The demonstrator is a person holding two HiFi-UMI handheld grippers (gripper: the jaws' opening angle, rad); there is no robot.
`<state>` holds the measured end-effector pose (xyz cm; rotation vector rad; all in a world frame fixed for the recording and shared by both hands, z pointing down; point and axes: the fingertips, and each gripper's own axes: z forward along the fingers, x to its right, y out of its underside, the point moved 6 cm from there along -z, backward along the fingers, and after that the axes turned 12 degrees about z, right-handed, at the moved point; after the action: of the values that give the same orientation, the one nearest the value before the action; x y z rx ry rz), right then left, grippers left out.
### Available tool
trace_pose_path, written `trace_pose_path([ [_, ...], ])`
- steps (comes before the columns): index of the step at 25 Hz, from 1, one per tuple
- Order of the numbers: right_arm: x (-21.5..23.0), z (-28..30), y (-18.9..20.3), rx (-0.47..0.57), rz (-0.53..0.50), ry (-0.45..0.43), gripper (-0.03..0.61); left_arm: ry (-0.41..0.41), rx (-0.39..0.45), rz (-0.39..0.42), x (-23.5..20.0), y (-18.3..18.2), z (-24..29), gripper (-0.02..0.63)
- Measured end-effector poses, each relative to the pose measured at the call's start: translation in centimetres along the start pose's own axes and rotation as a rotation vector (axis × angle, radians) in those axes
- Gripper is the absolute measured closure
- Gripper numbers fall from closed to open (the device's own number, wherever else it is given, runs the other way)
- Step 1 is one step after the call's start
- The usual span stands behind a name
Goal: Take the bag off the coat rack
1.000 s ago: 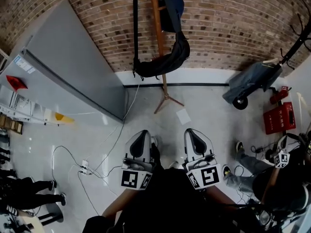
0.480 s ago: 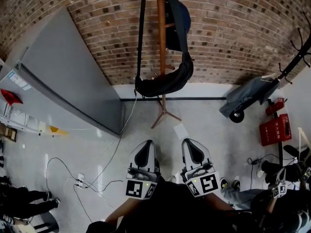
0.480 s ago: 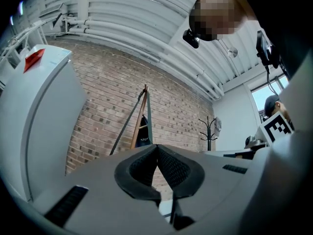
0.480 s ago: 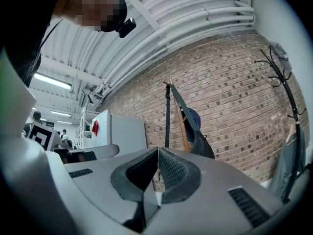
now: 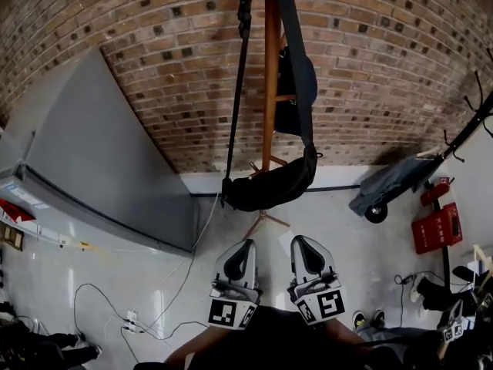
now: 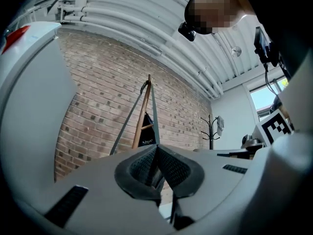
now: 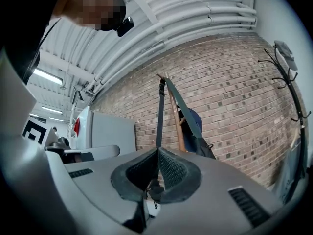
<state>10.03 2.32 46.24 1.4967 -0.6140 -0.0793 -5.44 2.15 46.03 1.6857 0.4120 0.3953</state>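
At the far brick wall (image 5: 154, 68): black bag (image 5: 269, 190) hangs by its strap (image 5: 236, 91) off the wooden coat rack (image 5: 269, 75) | looks soft, slouchy, probably light | I'd grab the strap up high | left tongs (image 5: 243, 247) and right tongs (image 5: 303, 243) both clenched, empty

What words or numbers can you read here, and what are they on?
Nothing reads clearly.
White print on the red box: too small to read.
White print on the dark item hanging on the coat rack: too blurred to read.
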Motion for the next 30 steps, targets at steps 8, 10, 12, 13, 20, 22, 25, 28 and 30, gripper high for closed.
trace_pose_path([
  [8,1.3,7.4,-3.8,0.054,-0.027,0.071,0.56,0.104,0.004,0.022,-3.5,-2.1,7.2,0.597],
  [10,1.5,8.7,-5.0,0.055,-0.026,0.071,0.56,0.118,0.004,0.015,-4.1,-3.0,9.0,0.597],
  [12,1.8,9.9,-6.4,0.066,-0.023,0.068,0.56,0.131,-0.014,0.024,-4.6,-4.0,10.6,0.597],
  [13,2.0,10.4,-7.3,0.073,-0.026,0.063,0.56,0.128,-0.008,0.033,-4.7,-4.5,11.2,0.597],
  [20,3.1,14.3,-12.9,0.108,-0.086,0.028,0.558,0.077,-0.015,0.046,-4.5,-5.8,13.8,0.597],
  [22,3.1,15.4,-14.1,0.103,-0.114,0.017,0.558,0.066,0.0,0.055,-4.7,-6.2,14.4,0.597],
  [25,3.3,16.9,-14.7,0.091,-0.136,0.018,0.547,0.055,0.011,0.065,-5.1,-6.3,14.9,0.597],
  [28,4.3,17.9,-14.7,0.086,-0.136,0.048,0.46,0.044,0.006,0.058,-5.7,-5.8,14.9,0.597],
  [30,5.1,18.6,-14.7,0.088,-0.152,0.086,0.443,0.041,0.0,0.048,-6.0,-5.5,15.0,0.597],
])
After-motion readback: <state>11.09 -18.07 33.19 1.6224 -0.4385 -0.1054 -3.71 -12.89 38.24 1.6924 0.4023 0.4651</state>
